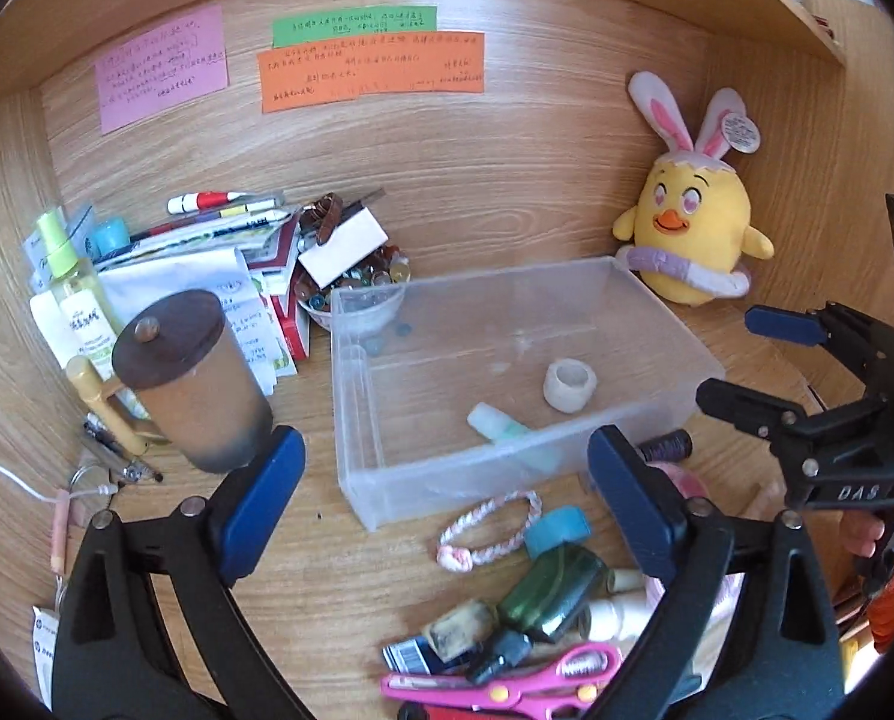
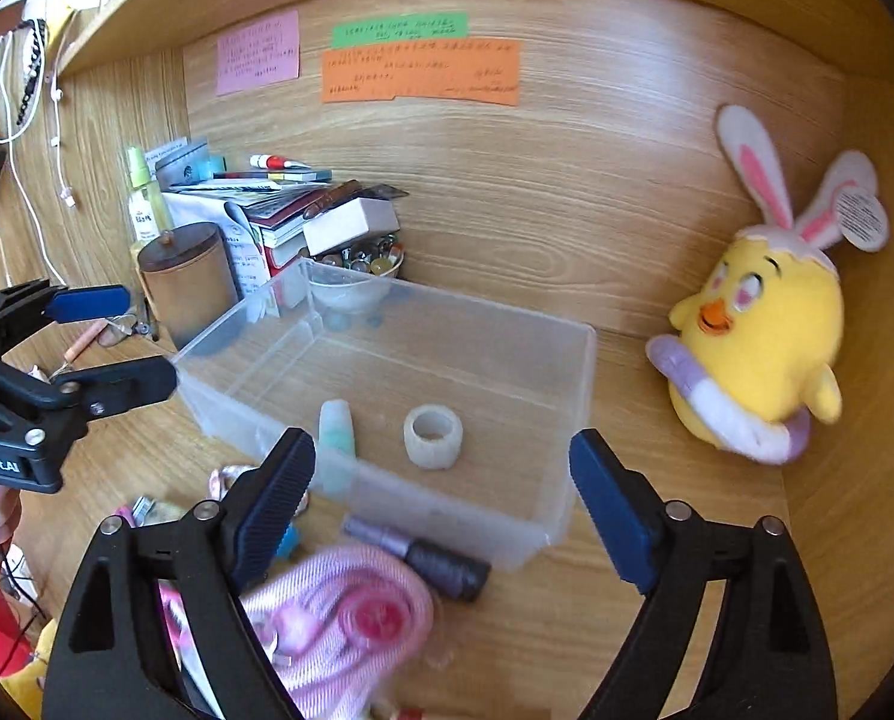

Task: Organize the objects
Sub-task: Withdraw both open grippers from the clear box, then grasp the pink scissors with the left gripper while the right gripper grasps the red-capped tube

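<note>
A: What's nearest, at six o'clock on the desk?

B: Loose clutter – pink scissors [image 1: 507, 681], a green bottle [image 1: 552, 591], a braided loop [image 1: 489, 531], a purple thread spool [image 2: 447, 567]. Probably the pile waiting to be sorted.

A: And the tongs?

B: The left gripper [image 1: 447, 480] stands wide apart with nothing between the pads; the right gripper [image 2: 441, 489] likewise – spread and empty. Both hang over the near wall of the clear bin [image 1: 657, 330], which looks like the collecting place.

A: What's inside?

B: A tape roll [image 1: 570, 385] near the centre and a pale green tube [image 1: 495, 423] lying against the near wall.

A: Beyond that?

B: At ten o'clock a lidded brown cup [image 1: 189, 372] and stacked papers; at two o'clock a yellow chick plush [image 1: 690, 225] propped in the corner.
</note>
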Demonstrator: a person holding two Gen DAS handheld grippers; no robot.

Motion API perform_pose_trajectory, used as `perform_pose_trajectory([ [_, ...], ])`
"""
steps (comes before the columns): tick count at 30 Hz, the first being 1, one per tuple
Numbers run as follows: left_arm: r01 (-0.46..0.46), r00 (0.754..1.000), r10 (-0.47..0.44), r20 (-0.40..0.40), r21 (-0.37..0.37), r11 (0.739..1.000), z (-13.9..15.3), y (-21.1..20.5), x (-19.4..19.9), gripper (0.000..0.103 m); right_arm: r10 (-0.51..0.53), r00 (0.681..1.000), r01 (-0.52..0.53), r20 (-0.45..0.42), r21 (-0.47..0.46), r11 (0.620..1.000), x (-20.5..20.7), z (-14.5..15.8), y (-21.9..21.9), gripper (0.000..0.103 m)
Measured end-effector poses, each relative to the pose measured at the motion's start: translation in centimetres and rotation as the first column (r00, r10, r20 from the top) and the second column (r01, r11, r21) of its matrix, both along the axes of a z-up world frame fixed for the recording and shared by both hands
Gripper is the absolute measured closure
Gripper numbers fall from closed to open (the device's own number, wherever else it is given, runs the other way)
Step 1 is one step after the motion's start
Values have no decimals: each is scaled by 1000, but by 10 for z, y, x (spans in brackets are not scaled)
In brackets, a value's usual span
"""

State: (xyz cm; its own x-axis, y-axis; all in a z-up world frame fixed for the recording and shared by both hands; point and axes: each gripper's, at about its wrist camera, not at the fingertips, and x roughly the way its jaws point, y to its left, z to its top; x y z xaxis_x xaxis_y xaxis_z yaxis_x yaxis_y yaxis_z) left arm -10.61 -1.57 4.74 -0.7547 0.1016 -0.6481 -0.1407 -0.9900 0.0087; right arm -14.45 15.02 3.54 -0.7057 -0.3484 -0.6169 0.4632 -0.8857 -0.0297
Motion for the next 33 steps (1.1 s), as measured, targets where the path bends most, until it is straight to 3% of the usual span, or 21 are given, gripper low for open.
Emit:
perform_pose_trajectory([
  [12, -66, 987, 55, 150, 66, 996, -54, -5, 46, 7, -83, 994, 83, 72, 4, 997, 47, -41, 48, 17],
  [17, -88, 978, 73, 193, 71, 994, -73, 1, 65, 7, -140, 979, 142, 146, -3, 990, 56, -62, 74, 17],
  [23, -114, 974, 114, 195, -14, 993, -81, 13, 94, 7, -147, 974, 147, 171, 10, 989, 67, -77, 87, 17],
  [27, -183, 975, 195, 108, -106, 977, -85, 31, 101, 4, -140, 971, 144, 195, -5, 990, 63, -82, 86, 17],
  [29, -174, 976, 192, 101, -168, 970, -90, 38, 101, 3, -130, 972, 134, 194, -8, 991, 62, -83, 82, 17],
  [33, -139, 980, 161, 120, -175, 975, -95, 34, 104, 3, -113, 977, 111, 182, 21, 994, 60, -84, 71, 17],
])
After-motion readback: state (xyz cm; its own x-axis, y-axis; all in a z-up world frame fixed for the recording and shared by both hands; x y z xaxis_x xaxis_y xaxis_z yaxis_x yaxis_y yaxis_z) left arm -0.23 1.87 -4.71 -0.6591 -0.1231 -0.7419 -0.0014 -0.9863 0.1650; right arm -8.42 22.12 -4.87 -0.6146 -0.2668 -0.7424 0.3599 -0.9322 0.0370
